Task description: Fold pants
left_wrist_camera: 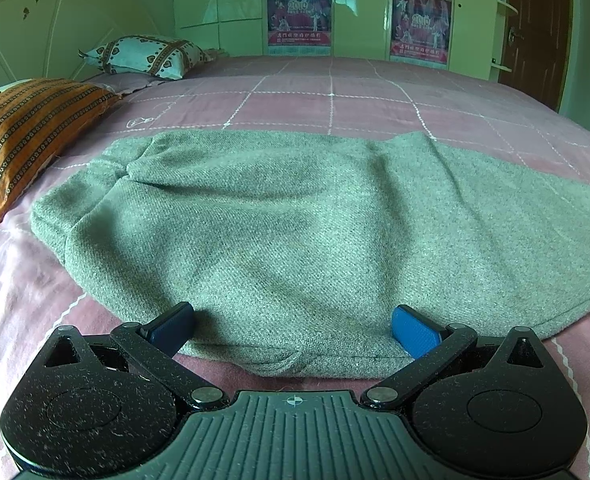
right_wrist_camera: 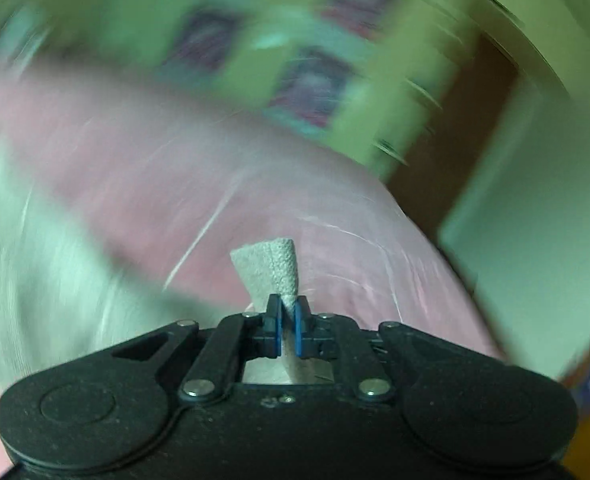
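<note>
The pants (left_wrist_camera: pixel 295 220) lie on the bed (left_wrist_camera: pixel 335 96), near its front edge, as a broad grey woven slab. At least 1 fold appears done: layered edges show at the left end, and a second layer shows along the far edge. The slab is still wide, so further folds likely remain.

The right tool (right_wrist_camera: pixel 288 322) is clamped on a small tuft of the grey fabric, which stands up between its blue pads (right_wrist_camera: pixel 299 332). The right wrist view is heavily blurred, so which part of the garment is held cannot be told.

The left tool (left_wrist_camera: pixel 295 330) is spread wide, its 2 pads at the near hem and holding nothing.

The bed carries a pink checked sheet. 2 pillows (left_wrist_camera: pixel 27 132) lie at its far left corner. Green walls, 2 posters (left_wrist_camera: pixel 421 26) and a brown door (left_wrist_camera: pixel 535 28) stand behind.
</note>
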`<state>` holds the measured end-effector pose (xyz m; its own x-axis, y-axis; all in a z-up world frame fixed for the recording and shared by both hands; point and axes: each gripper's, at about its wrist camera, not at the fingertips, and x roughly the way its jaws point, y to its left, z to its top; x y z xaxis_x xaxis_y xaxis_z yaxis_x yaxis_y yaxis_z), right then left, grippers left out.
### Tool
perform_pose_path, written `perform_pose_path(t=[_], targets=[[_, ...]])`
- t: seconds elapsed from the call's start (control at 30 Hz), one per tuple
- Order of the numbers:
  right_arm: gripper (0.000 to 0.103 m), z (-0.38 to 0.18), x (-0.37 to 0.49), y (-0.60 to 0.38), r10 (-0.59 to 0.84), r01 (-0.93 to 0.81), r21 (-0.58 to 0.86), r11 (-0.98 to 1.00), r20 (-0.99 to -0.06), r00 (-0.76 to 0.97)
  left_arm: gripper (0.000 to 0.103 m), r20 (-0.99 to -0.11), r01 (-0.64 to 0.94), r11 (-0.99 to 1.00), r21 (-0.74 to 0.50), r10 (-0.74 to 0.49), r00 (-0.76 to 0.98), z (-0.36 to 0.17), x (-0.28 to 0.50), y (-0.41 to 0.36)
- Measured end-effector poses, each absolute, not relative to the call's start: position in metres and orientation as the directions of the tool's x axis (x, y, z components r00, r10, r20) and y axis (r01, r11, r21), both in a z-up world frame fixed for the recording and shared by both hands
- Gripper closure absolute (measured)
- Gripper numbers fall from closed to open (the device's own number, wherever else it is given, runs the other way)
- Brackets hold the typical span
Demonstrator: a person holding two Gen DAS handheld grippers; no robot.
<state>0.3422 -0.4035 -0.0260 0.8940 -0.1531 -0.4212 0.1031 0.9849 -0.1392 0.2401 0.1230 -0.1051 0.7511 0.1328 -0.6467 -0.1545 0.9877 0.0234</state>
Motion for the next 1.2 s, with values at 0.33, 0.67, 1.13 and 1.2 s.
perform_pose_path(t=[0.33, 0.67, 1.13, 1.2], targets=[[0.103, -0.048, 0.299, -0.536, -0.125, 0.35, 0.385, 0.854, -0.501, 0.856, 0.0, -0.66, -0.138, 0.99, -0.015, 0.094, 0.746, -0.101, 0.241, 0.13], [0.103, -0.123, 0.289, -0.571, 0.035, 0.427, 0.618, 0.66, -0.593, 0.804, 0.0, -0.68, -0.109, 0.993, -0.052, 0.045, 0.731, -0.101, 0.243, 0.137], [0.1, -0.121, 0.306, -0.569, 0.021, 0.447, 0.634, 0.631, -0.59, 0.807, 0.0, -0.678, -0.11, 0.993, -0.038, 0.055, 0.733, -0.101, 0.242, 0.133], [0.1, -0.07, 0.306, -0.541, -0.036, 0.291, 0.439, 0.85, -0.502, 0.864, 0.0, -0.678, -0.108, 0.993, -0.036, 0.055, 0.733, -0.101, 0.241, 0.133]])
